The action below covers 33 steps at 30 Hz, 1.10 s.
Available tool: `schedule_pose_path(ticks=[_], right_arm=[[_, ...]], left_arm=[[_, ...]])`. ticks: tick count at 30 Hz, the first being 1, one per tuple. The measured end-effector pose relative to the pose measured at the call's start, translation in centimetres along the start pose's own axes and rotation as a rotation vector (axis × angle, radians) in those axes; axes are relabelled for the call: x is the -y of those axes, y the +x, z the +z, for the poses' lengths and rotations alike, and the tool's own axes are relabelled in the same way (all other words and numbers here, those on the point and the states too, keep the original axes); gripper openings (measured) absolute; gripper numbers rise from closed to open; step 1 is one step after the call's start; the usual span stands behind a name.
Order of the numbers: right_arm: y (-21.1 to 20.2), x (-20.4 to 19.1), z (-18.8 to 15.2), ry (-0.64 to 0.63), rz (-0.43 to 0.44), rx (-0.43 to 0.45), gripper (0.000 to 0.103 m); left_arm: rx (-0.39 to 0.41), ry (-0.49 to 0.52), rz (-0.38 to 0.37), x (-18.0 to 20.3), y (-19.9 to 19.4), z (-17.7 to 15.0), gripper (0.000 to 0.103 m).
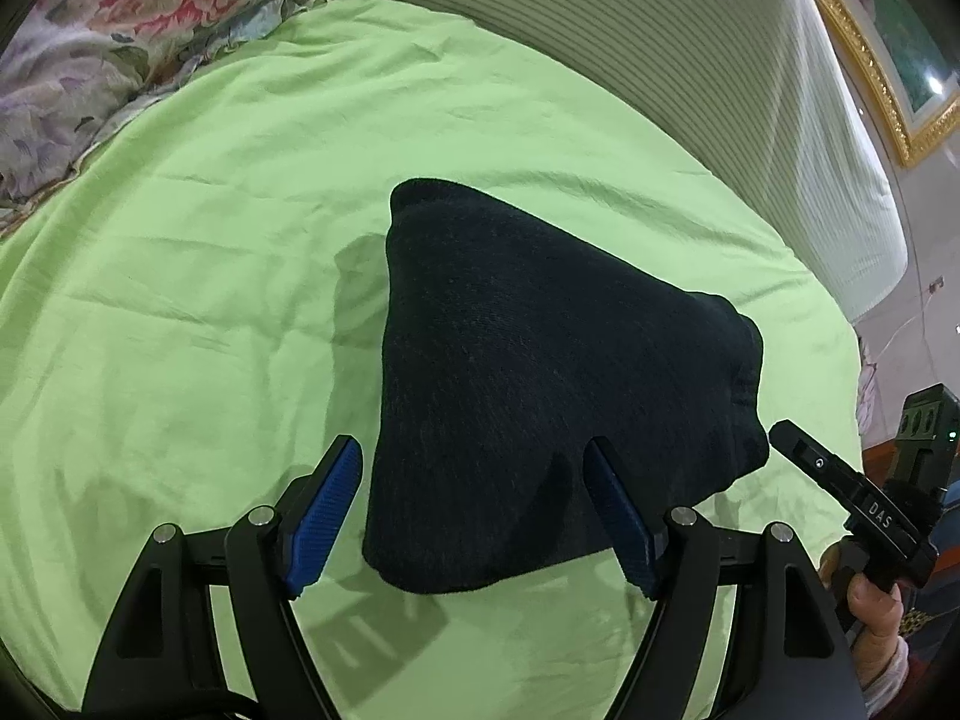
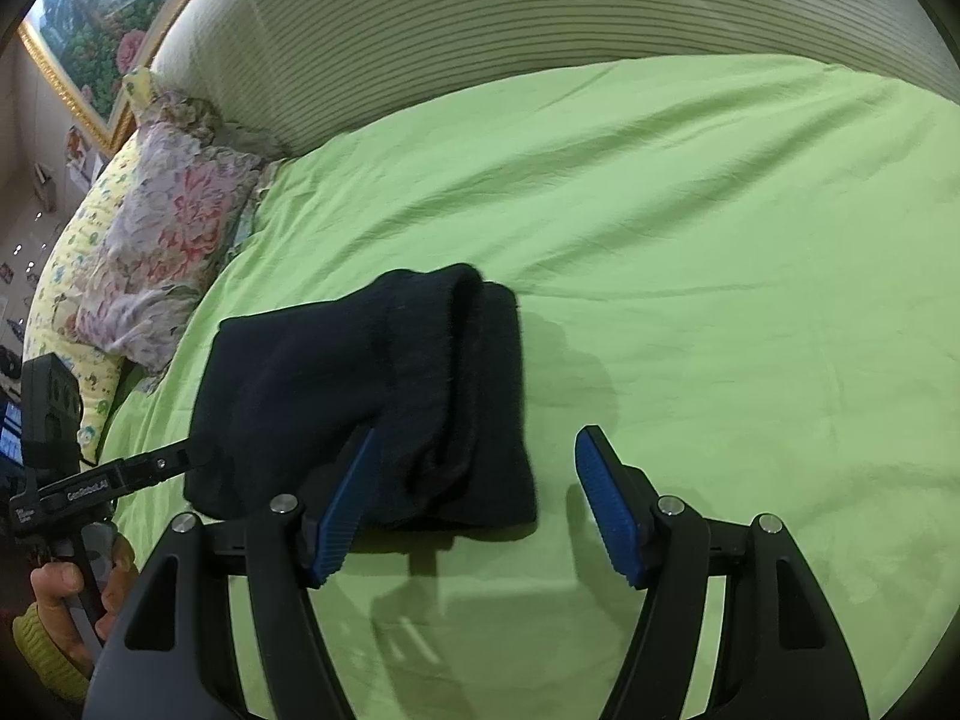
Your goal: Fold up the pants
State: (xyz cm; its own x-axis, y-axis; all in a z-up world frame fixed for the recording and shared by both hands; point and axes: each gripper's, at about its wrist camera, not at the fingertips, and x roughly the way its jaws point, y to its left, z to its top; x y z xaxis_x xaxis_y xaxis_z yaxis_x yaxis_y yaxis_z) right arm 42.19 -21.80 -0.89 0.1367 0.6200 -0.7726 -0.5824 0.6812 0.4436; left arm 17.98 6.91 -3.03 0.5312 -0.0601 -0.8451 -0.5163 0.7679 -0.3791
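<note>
A bed with a green sheet [image 1: 240, 240] carried everything. The folded dark pants [image 1: 528, 384] lay on the sheet near the middle. Floral pillows [image 2: 162, 252] lay at one end, and a striped headboard cushion [image 2: 480, 30] ran along the far edge.

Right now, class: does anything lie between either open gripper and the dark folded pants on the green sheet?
Nothing visible does. The pants lie directly before the left gripper and beside the right gripper, on the bare green sheet.
</note>
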Motion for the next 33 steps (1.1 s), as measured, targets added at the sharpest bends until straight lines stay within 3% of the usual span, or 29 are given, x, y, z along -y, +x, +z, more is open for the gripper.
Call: schedule_pose_path(ticks=[8,20,24,33], right_arm=[[-1.0,-2.0,-0.8,-0.072,-0.001,0.025,0.069],[-2.9,-4.6,-4.0,-0.232,-0.01,0.145,0.079],[-3.3,-5.6,-5.6,-0.305,-0.033,0.208,0.086],[-2.6,-6.4,-7.4,-0.339,-0.052,0.222,0.087]], left_arm=[[0.032,0.027,0.027,0.2,-0.9,-0.8,0.079],[0.216,0.082,0.095,0.7,-4.0,-3.6,0.081],[0.225,0.137,0.116,1.7,-4.2,-4.9,0.084],[0.225,0.154,0.163,2.2,-3.8,-6.5,0.086]])
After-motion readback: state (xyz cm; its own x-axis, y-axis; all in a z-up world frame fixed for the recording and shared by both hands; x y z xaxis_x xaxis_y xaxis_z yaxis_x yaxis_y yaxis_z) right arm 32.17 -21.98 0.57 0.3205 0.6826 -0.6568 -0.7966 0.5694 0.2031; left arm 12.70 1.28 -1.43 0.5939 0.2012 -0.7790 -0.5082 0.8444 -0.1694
